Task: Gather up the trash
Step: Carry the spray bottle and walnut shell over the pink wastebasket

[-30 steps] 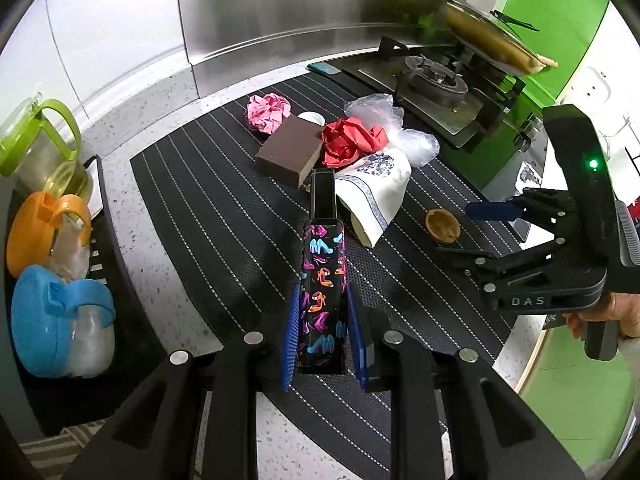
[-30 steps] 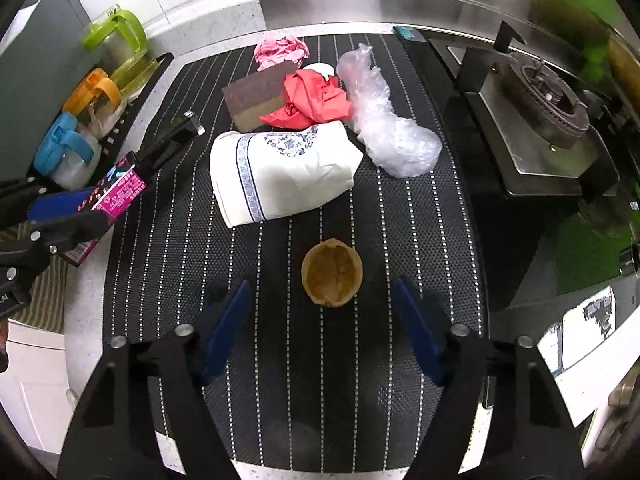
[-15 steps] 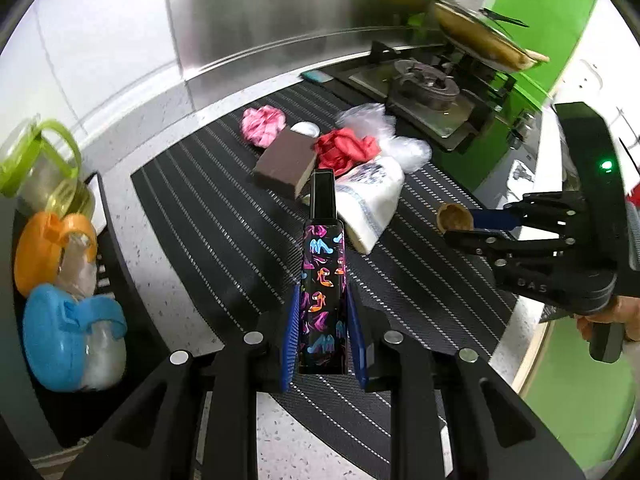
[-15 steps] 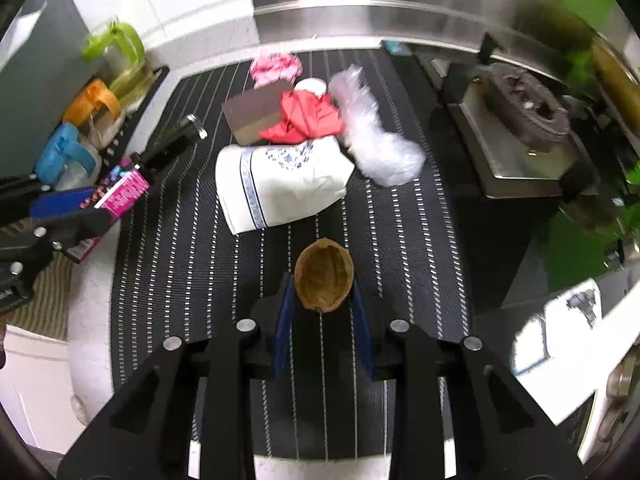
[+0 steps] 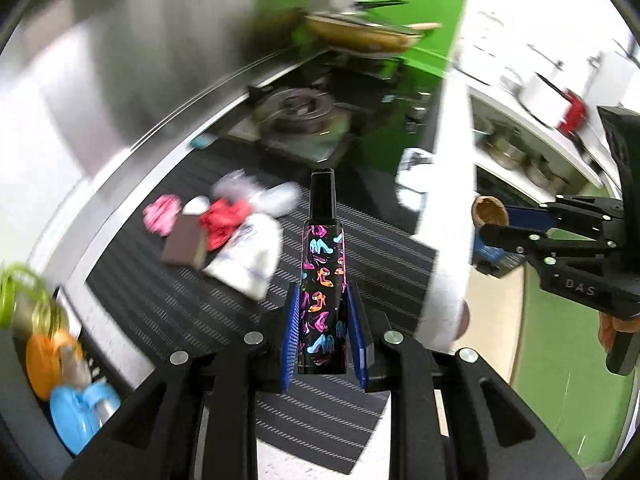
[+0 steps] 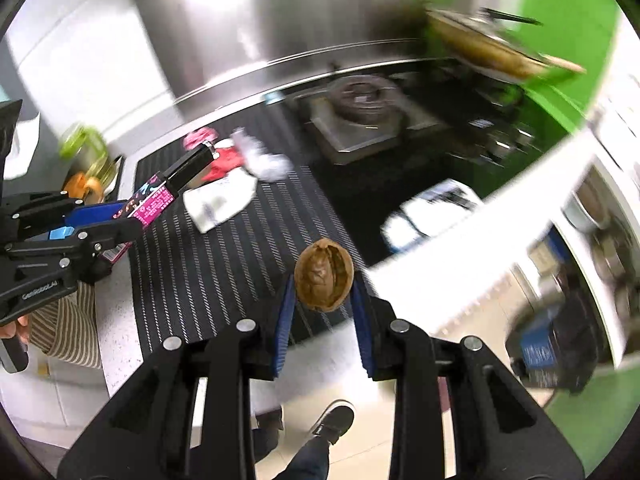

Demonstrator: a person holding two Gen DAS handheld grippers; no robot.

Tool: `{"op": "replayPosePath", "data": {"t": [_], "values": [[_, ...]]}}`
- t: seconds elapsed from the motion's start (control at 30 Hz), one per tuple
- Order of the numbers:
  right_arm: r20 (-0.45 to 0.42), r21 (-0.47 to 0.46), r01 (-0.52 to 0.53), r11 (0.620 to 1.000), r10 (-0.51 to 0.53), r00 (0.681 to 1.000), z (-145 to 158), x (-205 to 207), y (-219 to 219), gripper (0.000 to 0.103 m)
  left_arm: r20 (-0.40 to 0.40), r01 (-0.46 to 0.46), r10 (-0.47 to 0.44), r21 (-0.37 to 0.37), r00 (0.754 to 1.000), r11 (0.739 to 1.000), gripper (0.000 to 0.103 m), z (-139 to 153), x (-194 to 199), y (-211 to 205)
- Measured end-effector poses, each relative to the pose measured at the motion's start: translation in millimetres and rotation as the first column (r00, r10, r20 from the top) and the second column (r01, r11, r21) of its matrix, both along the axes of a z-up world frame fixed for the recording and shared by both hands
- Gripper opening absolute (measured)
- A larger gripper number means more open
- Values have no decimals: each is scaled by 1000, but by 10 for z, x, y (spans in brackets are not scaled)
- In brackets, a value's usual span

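Observation:
My left gripper (image 5: 323,312) is shut on a black tube printed with coloured shoes (image 5: 322,280) and holds it above the striped mat (image 5: 160,300); the tube also shows in the right wrist view (image 6: 168,188). My right gripper (image 6: 323,300) is shut on a brown walnut shell half (image 6: 324,276), lifted off the counter past its front edge; it shows in the left wrist view too (image 5: 489,211). On the mat lie a white patterned bag (image 5: 248,256), a red crumpled paper (image 5: 222,220), a pink crumpled paper (image 5: 162,216), a brown box (image 5: 182,246) and clear plastic (image 5: 276,196).
A gas stove (image 6: 360,120) with a pan (image 5: 360,34) stands at the back right. Coloured lidded jars (image 5: 52,356) sit in a tray at the left. The floor and the person's shoes (image 6: 332,420) show below the counter edge. Both views are motion-blurred.
My right gripper closed on the walnut shell and lifted it off the mat, out past the counter edge. Both grippers have risen and swung right; the left still holds the tube.

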State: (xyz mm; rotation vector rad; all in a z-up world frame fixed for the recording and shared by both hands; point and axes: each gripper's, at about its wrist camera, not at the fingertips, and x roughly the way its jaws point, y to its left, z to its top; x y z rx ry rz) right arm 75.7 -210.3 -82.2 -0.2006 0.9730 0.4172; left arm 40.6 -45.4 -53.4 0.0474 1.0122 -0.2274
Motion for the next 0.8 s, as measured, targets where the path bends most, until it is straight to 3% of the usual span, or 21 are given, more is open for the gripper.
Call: {"op": "replayPosePath", "data": {"t": [0.17, 0.37, 0.6, 0.8], "values": [[43, 6, 145, 989, -146, 988, 197, -326, -607, 28, 23, 111, -111, -11, 994, 994, 23, 131, -1, -438], [71, 6, 291, 957, -290, 954, 279, -679, -1349, 28, 36, 250, -249, -25, 968, 968, 23, 154, -11, -1195], [60, 13, 384, 923, -384, 921, 97, -956, -2191, 28, 27, 349, -349, -25, 937, 937, 23, 33, -111, -2108], [44, 11, 397, 918, -397, 917, -135, -1010, -2793, 28, 20, 373, -372, -23, 928, 928, 23, -209, -112, -2750]]}}
